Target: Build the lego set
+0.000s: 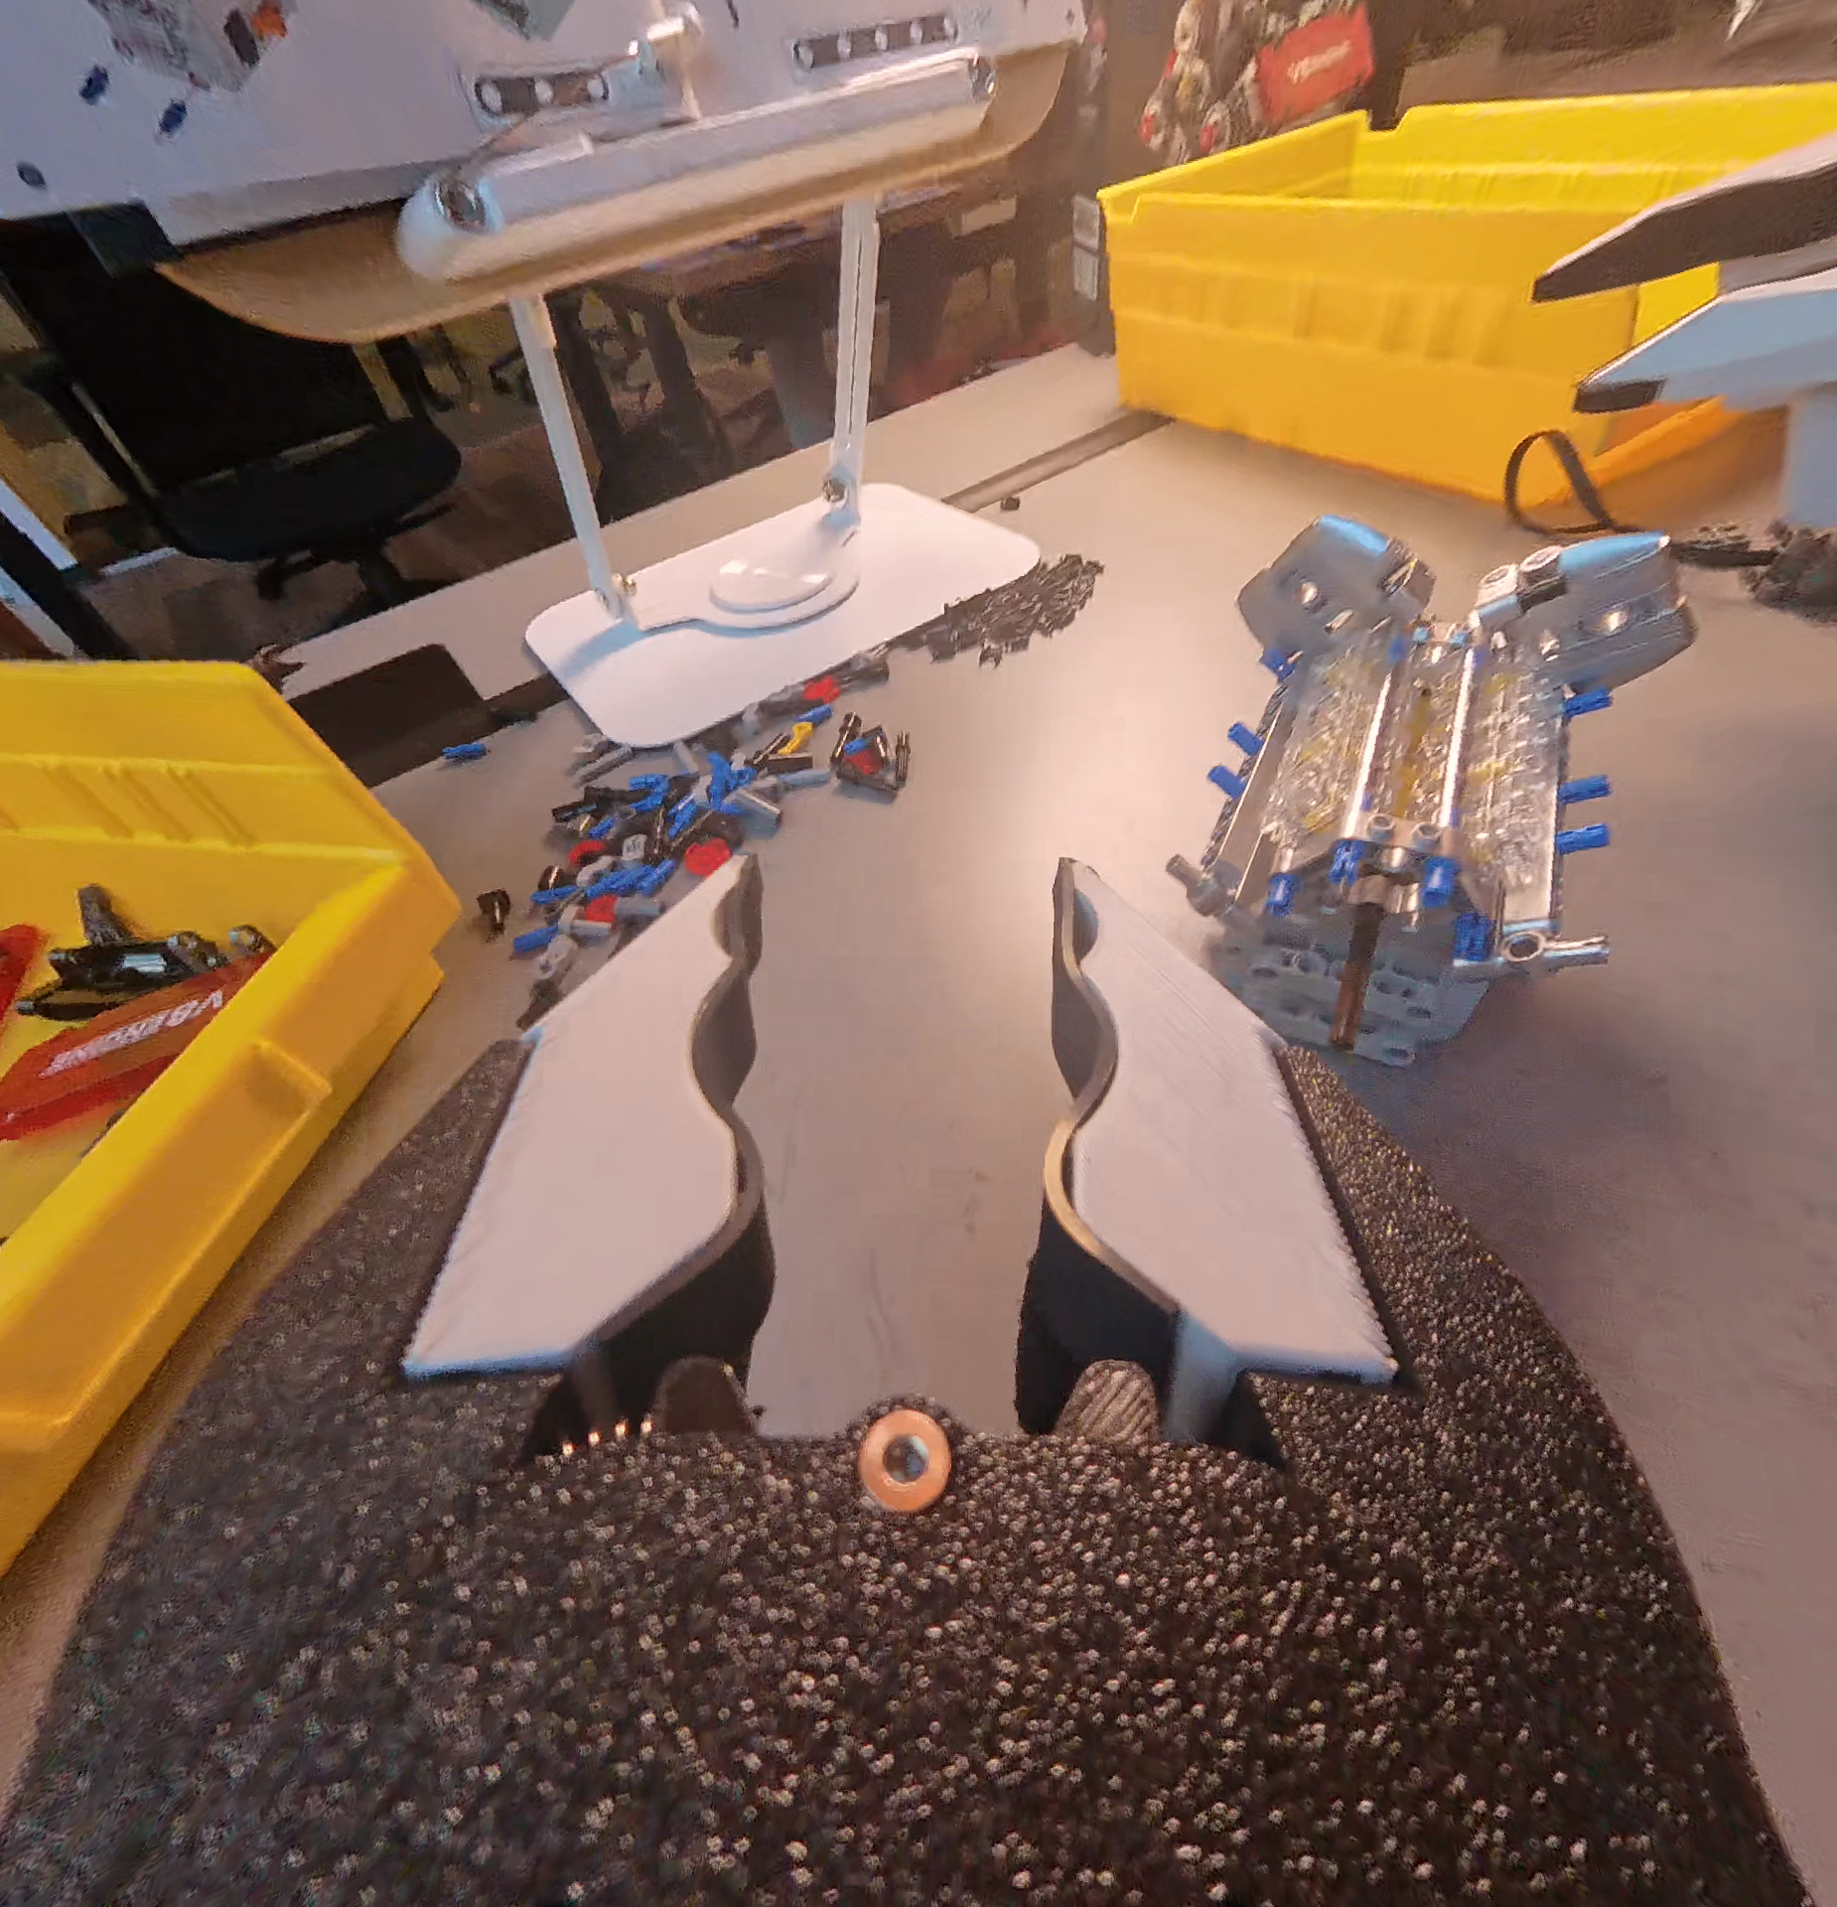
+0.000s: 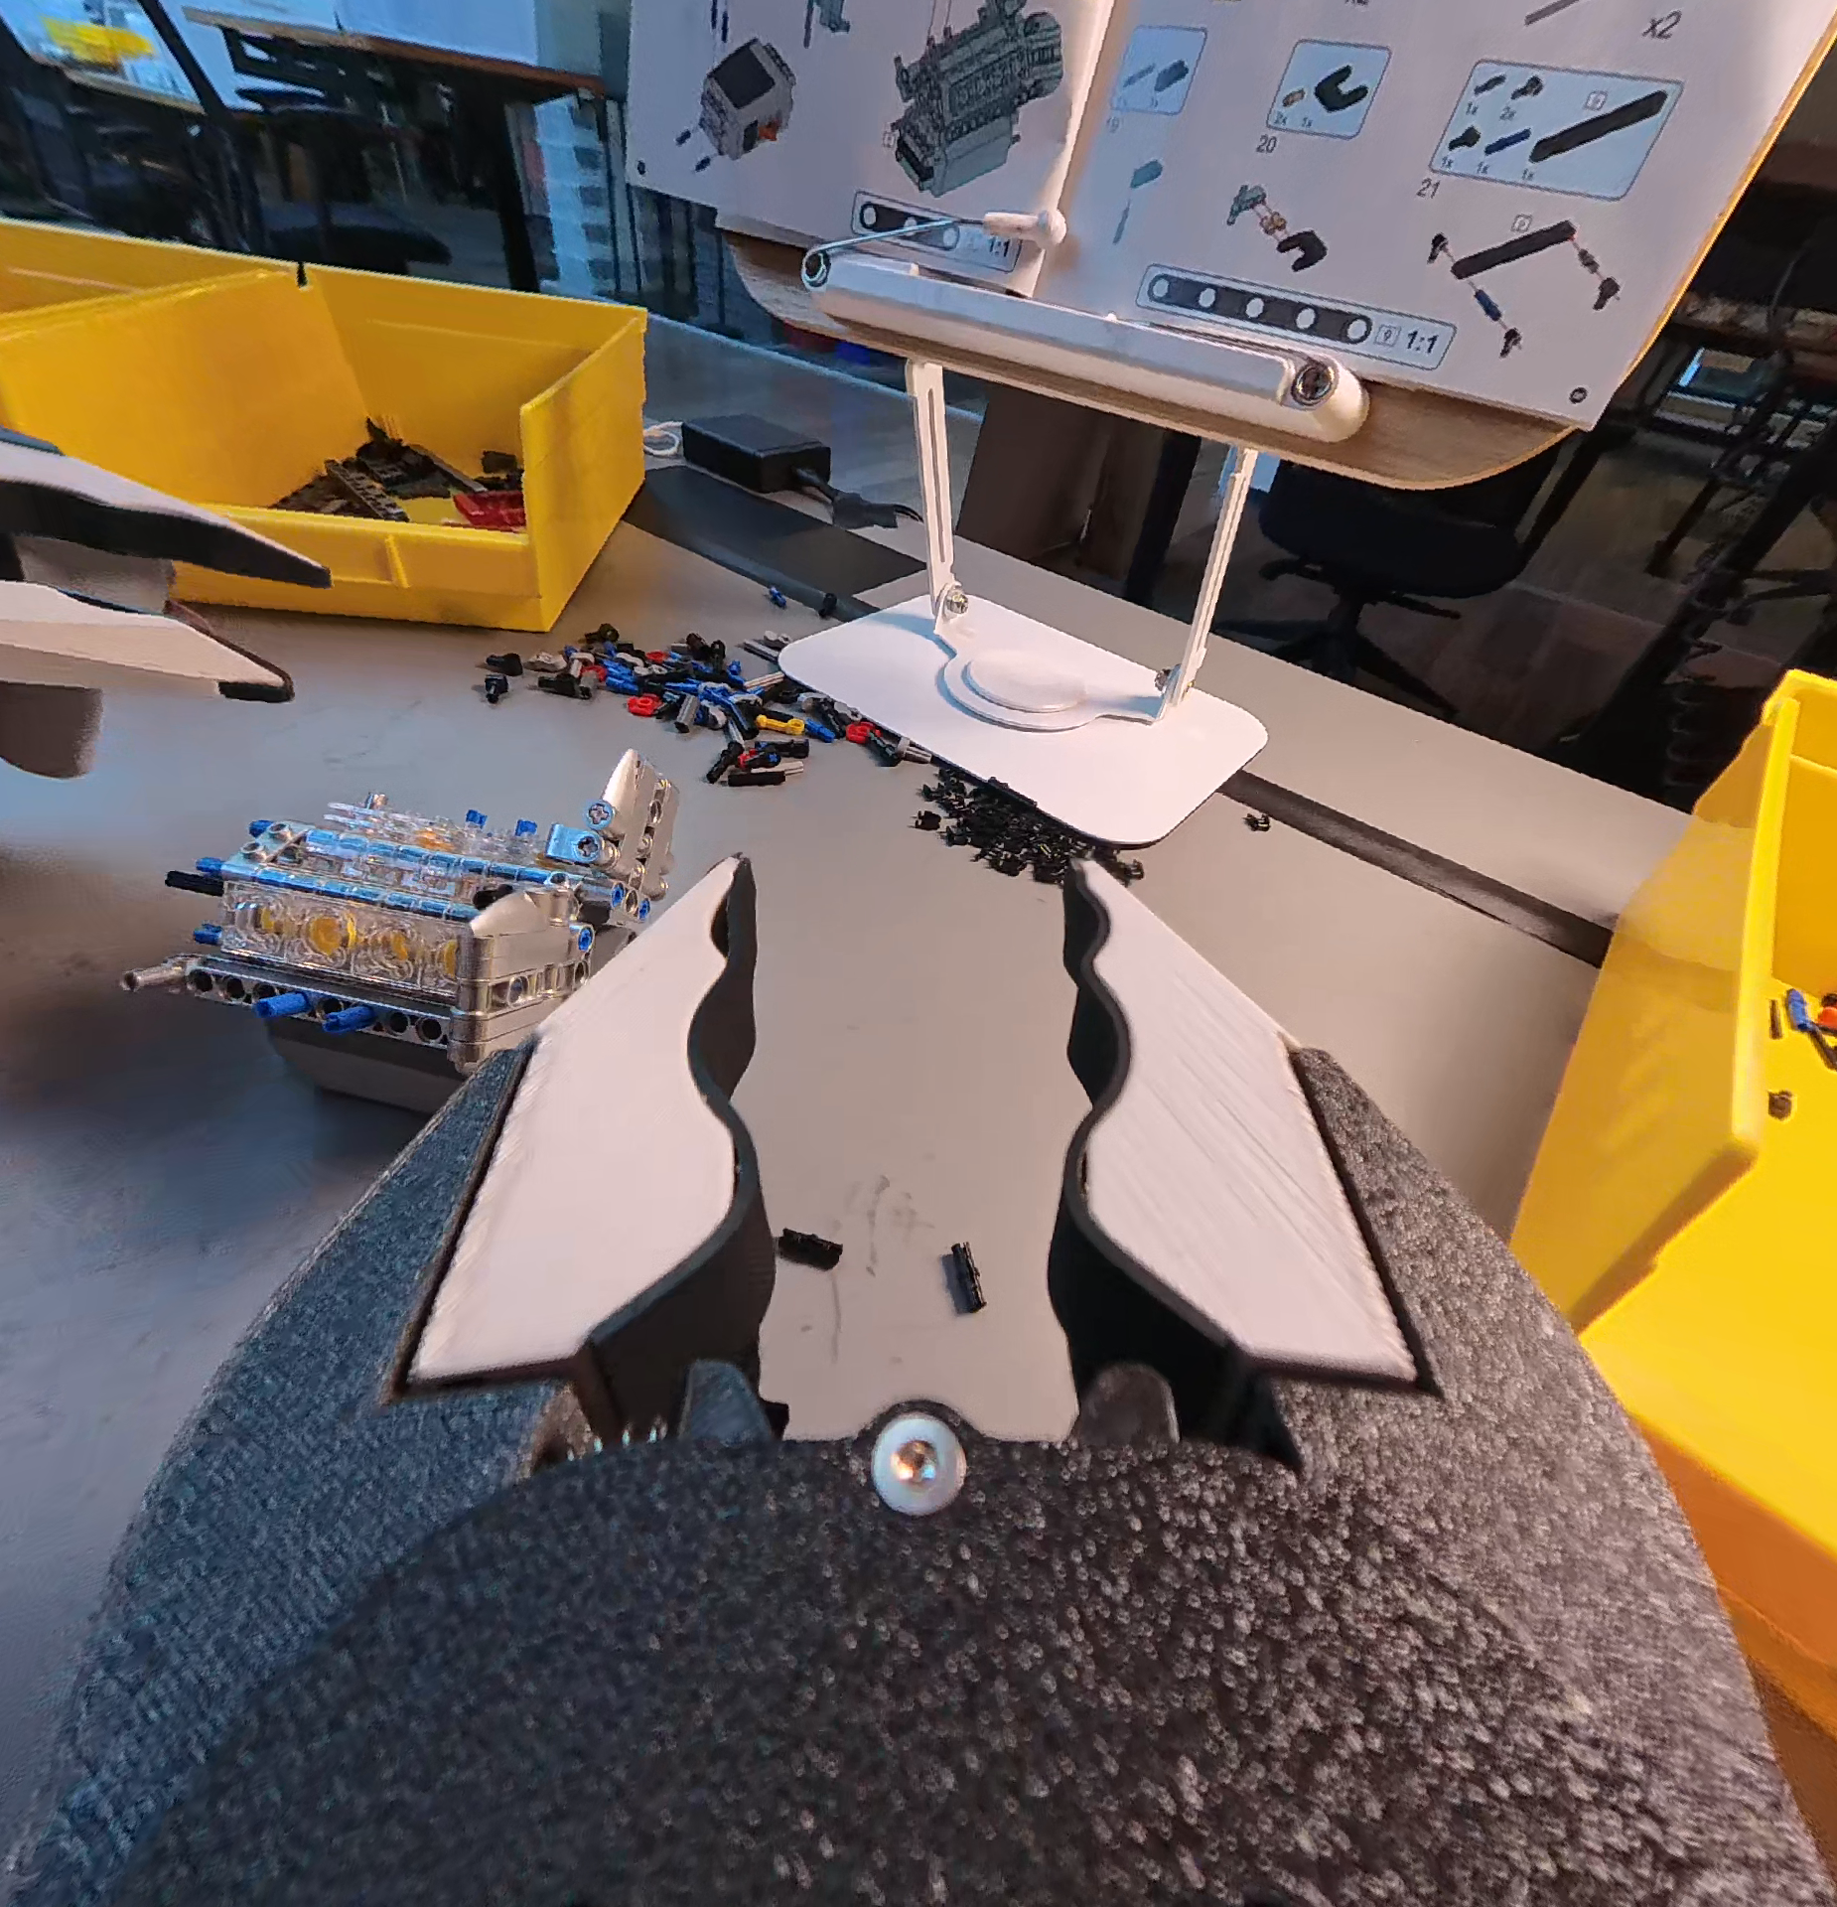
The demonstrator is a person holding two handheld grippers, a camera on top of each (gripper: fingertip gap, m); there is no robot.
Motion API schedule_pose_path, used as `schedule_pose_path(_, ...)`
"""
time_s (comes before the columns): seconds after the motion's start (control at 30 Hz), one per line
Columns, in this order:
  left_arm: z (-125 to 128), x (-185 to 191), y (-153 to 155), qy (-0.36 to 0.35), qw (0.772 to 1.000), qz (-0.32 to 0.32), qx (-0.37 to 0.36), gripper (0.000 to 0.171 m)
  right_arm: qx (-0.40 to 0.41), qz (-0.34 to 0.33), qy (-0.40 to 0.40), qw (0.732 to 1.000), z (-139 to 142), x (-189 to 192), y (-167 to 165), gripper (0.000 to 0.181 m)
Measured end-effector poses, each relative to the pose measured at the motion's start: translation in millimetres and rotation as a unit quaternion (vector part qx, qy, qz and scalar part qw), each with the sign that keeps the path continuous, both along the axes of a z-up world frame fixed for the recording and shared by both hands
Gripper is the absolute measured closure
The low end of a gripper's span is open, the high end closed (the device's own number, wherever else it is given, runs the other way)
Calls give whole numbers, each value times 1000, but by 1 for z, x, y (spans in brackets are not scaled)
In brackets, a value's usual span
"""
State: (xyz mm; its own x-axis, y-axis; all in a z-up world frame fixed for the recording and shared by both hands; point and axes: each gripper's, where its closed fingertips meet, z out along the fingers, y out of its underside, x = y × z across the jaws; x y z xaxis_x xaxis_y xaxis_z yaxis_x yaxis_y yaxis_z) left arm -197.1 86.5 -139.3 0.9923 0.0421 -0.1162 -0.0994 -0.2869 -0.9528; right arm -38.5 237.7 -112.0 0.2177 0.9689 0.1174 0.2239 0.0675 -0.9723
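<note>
A grey and clear toy-brick engine model (image 1: 1410,815) with blue pins stands on the grey table (image 1: 894,1032); it also shows in the right wrist view (image 2: 409,929). My left gripper (image 1: 906,877) is open and empty above bare table, left of the model. My right gripper (image 2: 902,877) is open and empty, to the right of the model. Two small black pins (image 2: 811,1247) (image 2: 966,1278) lie on the table between its fingers. The other gripper shows far right in the left wrist view (image 1: 1575,341) and far left in the right wrist view (image 2: 295,629).
A white stand (image 2: 1028,702) holds an instruction sheet (image 2: 1306,155). Loose small parts (image 1: 687,815) and a pile of black pins (image 2: 1007,826) lie by its base. Yellow bins stand left (image 1: 172,980), back right (image 1: 1358,310) and right (image 2: 1719,1084).
</note>
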Motion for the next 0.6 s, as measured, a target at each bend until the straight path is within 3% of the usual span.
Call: schedule_pose_path(0.6, -26, -9, -5, 48, 996, -2, -76, 117, -28, 21, -23, 999, -14, -6, -8, 123)
